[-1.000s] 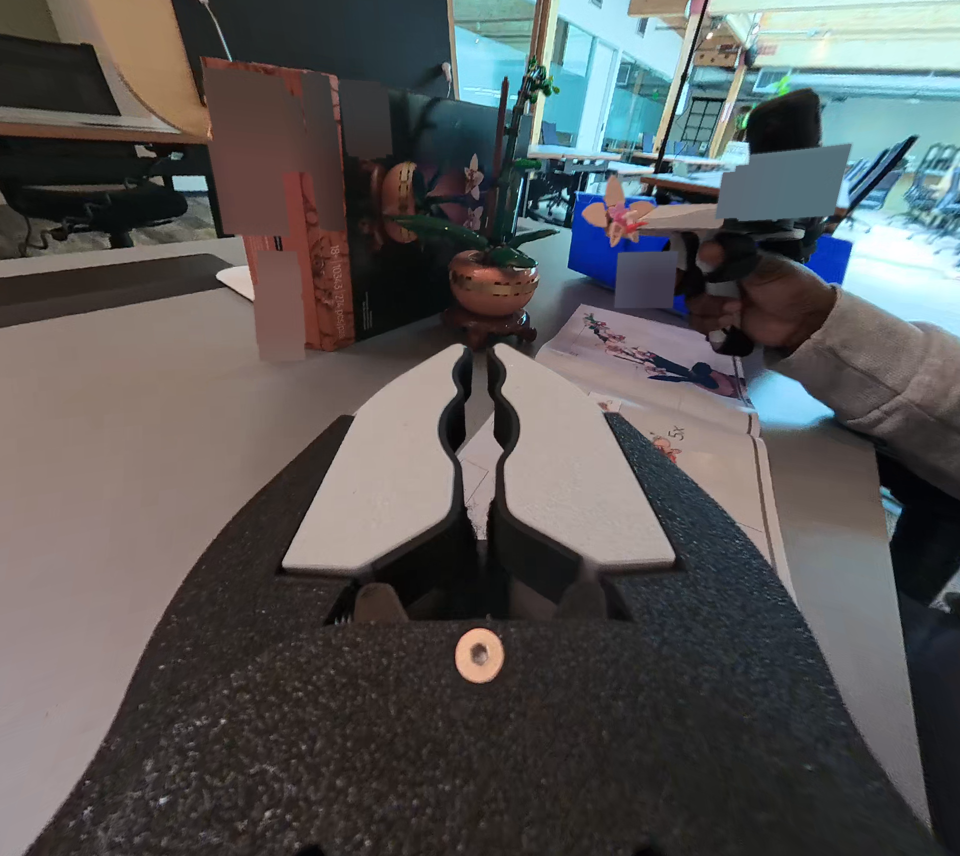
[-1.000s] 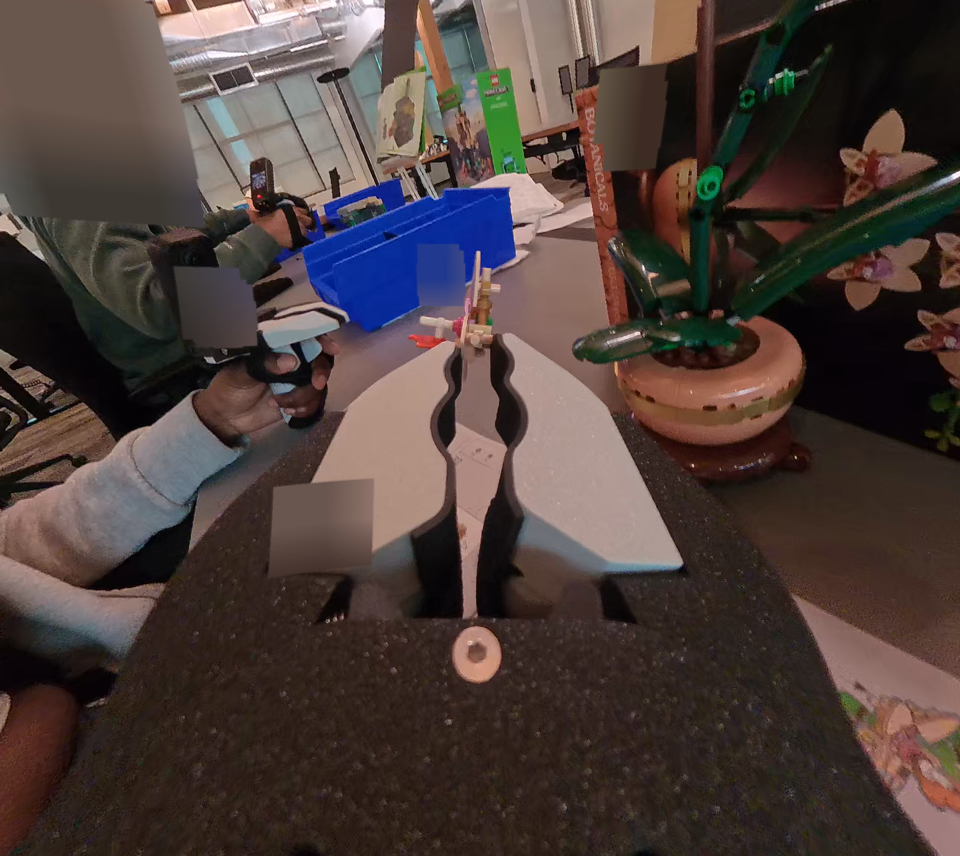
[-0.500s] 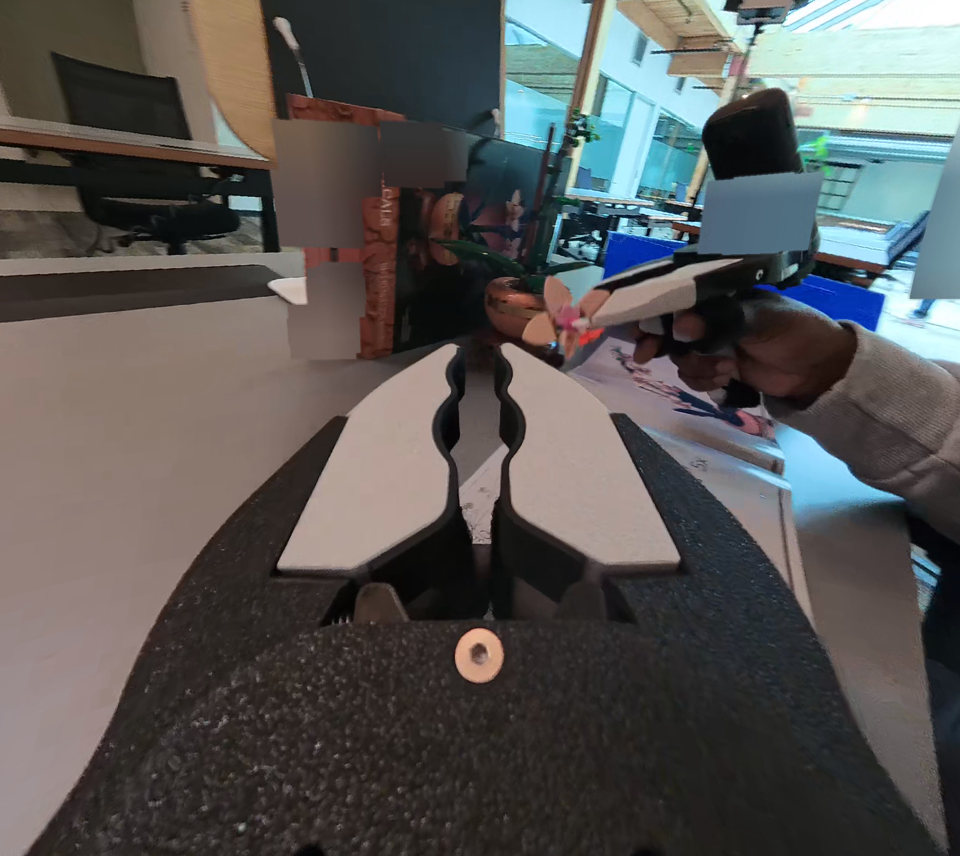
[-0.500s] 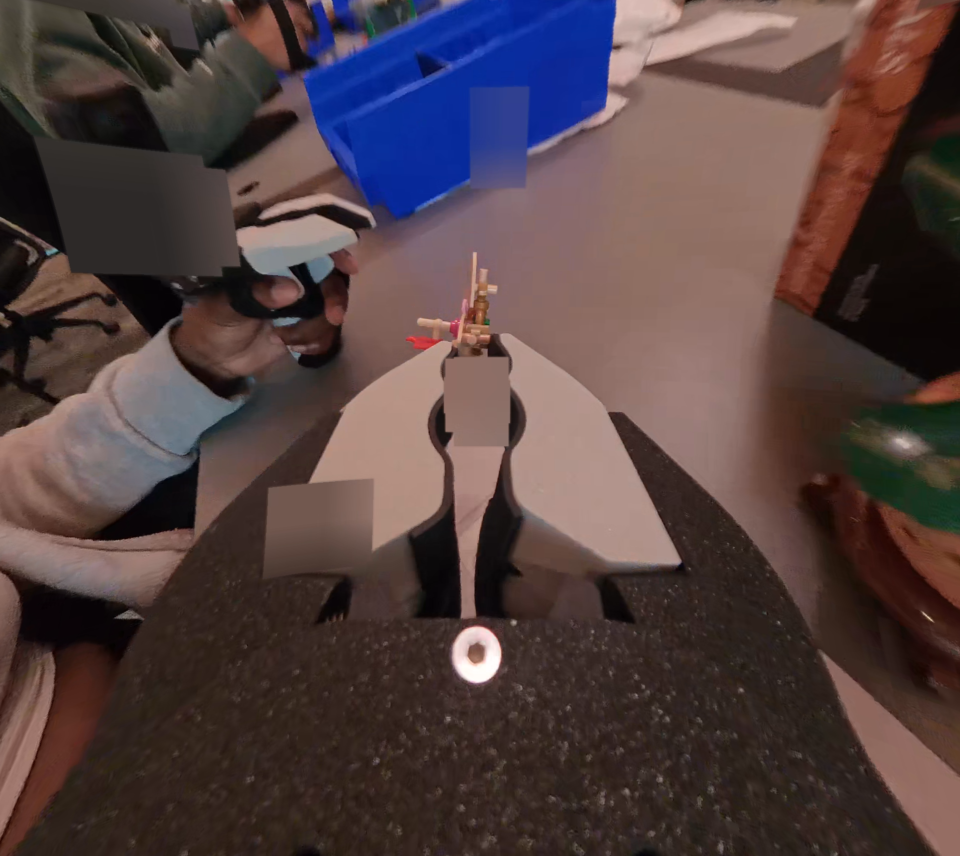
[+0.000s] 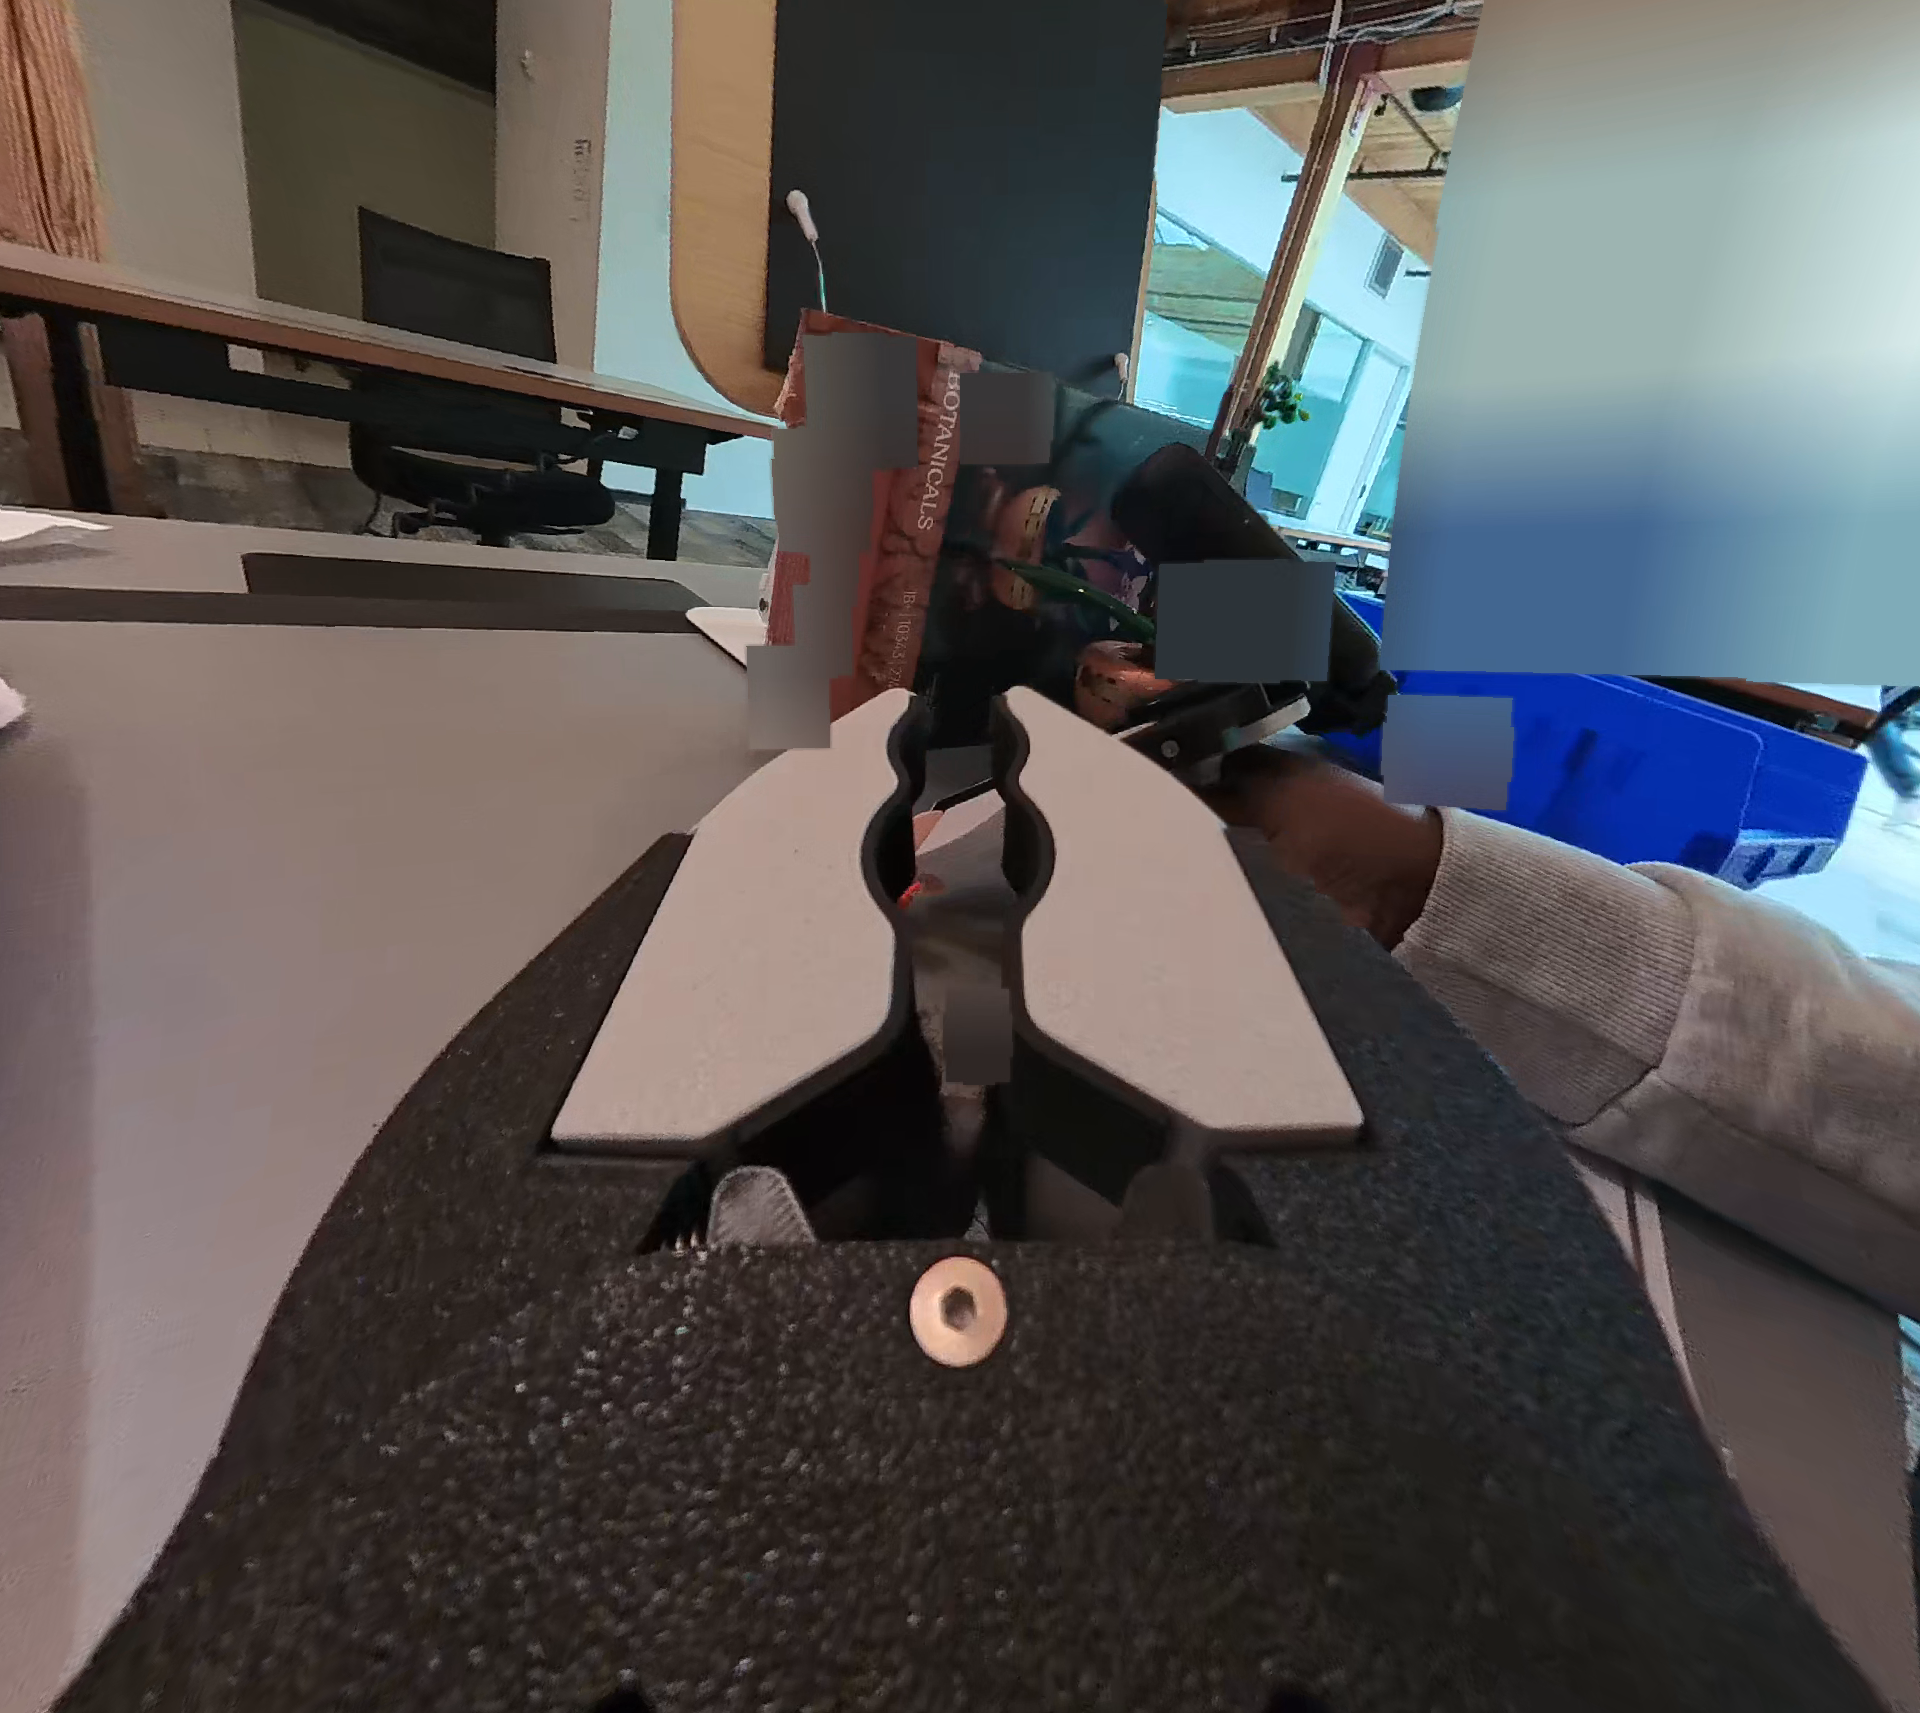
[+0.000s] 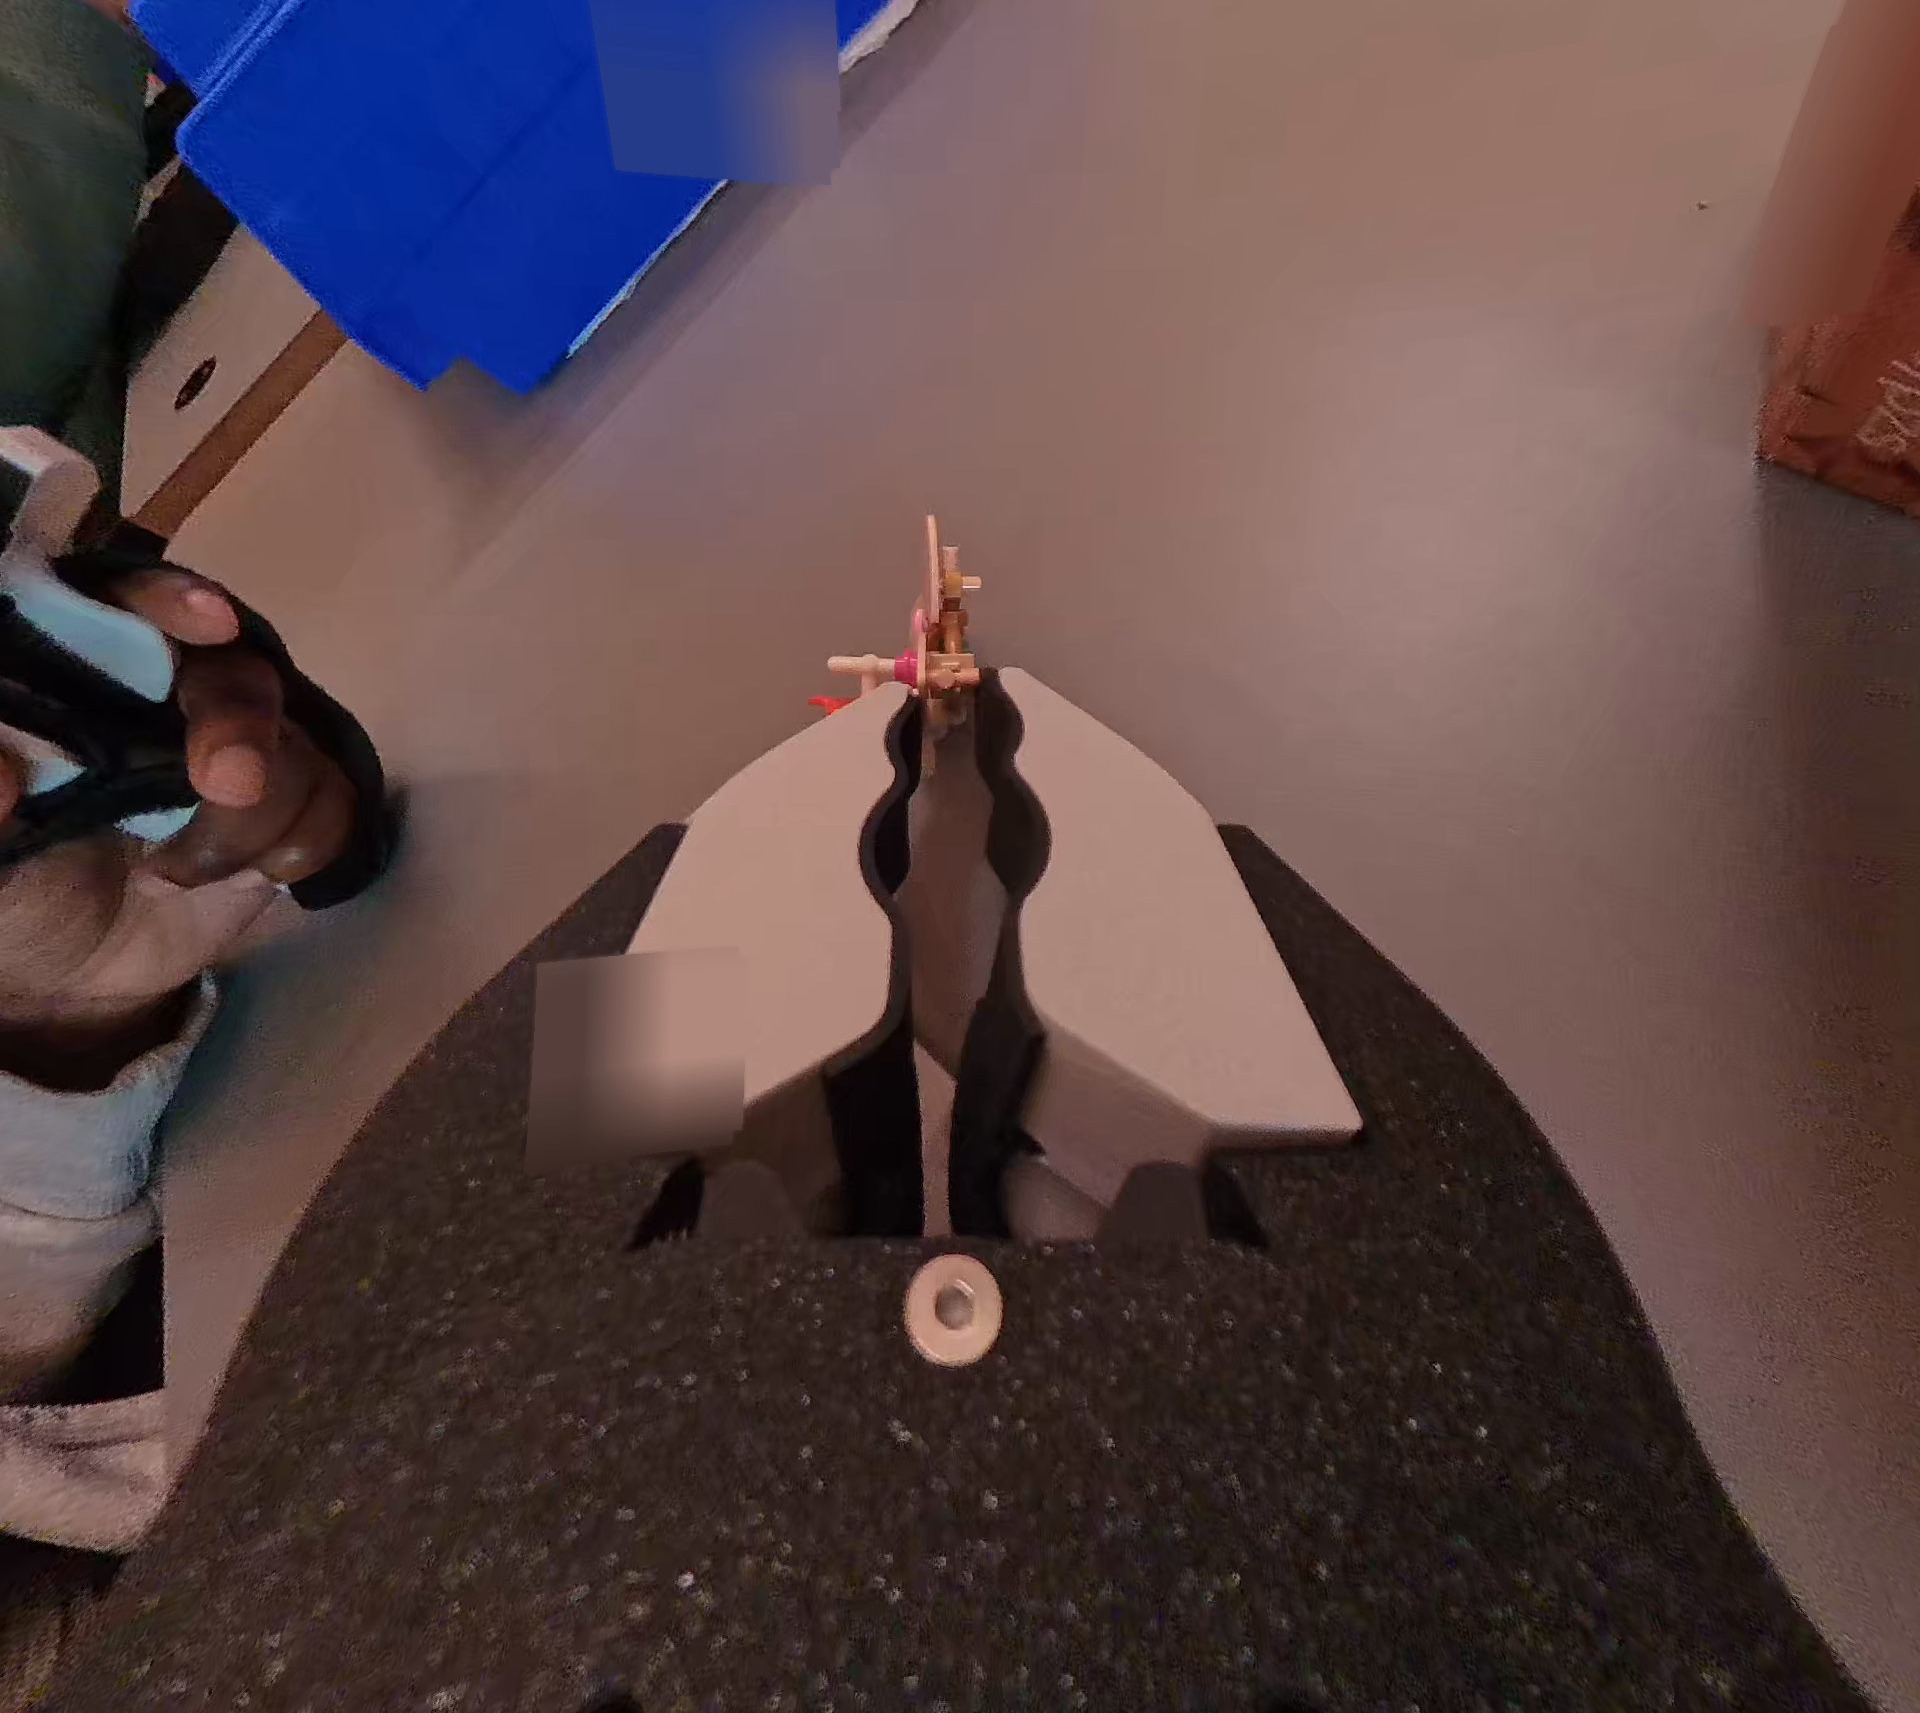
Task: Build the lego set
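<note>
Grey matte table (image 6: 1351, 313), blue bins (image 6: 499, 105) near its far edge, lego box (image 5: 935, 541) standing toward the far side with wooden beams and desks behind. Right gripper (image 6: 951, 692) tilted down over bare tabletop, clamped on a small tan-and-pink lego flower (image 6: 940, 624) sticking out at the tips. Left gripper (image 5: 956, 713) held level, jaws slightly parted, holding nothing. Sleeved hand (image 5: 1340, 842) just right of it.
</note>
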Demonstrator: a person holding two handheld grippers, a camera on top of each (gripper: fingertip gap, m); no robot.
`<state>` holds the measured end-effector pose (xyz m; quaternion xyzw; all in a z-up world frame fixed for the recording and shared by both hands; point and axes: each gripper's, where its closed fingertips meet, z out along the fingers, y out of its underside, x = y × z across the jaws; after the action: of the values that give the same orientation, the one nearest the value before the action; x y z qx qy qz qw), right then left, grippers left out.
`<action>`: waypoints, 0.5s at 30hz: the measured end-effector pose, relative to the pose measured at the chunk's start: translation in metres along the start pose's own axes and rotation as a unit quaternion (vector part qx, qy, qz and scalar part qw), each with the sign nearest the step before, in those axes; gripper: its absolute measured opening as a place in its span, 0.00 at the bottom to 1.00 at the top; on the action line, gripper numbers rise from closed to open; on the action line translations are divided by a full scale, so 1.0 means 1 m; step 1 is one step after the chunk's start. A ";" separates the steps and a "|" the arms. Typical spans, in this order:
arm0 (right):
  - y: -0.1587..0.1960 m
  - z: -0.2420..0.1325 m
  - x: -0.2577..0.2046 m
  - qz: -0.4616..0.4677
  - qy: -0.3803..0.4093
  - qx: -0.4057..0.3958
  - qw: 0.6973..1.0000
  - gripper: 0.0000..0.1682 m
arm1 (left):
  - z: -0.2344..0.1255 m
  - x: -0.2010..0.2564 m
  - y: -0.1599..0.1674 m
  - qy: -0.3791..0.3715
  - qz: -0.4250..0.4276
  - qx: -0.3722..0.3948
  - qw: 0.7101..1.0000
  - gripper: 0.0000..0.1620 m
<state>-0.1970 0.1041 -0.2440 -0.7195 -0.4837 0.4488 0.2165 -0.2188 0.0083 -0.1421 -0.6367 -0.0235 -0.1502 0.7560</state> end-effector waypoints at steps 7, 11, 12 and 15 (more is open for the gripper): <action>0.001 -0.007 0.011 0.018 0.026 0.002 0.999 0.14 | 0.001 -0.001 0.001 0.003 -0.009 0.000 1.000 0.08; -0.001 -0.019 0.016 -0.013 0.060 0.011 0.998 0.21 | 0.000 -0.001 0.001 0.005 -0.014 0.000 1.000 0.08; -0.005 -0.023 0.015 -0.032 0.070 0.025 0.997 0.23 | 0.000 0.000 0.001 0.008 -0.012 0.000 1.000 0.08; -0.039 -0.064 -0.005 -0.164 0.106 0.164 0.967 0.27 | 0.002 0.005 0.002 0.016 0.000 -0.005 1.000 0.09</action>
<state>-0.1626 0.1250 -0.1802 -0.6287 -0.4888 0.4017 0.4521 -0.2134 0.0092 -0.1426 -0.6376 -0.0102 -0.1603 0.7534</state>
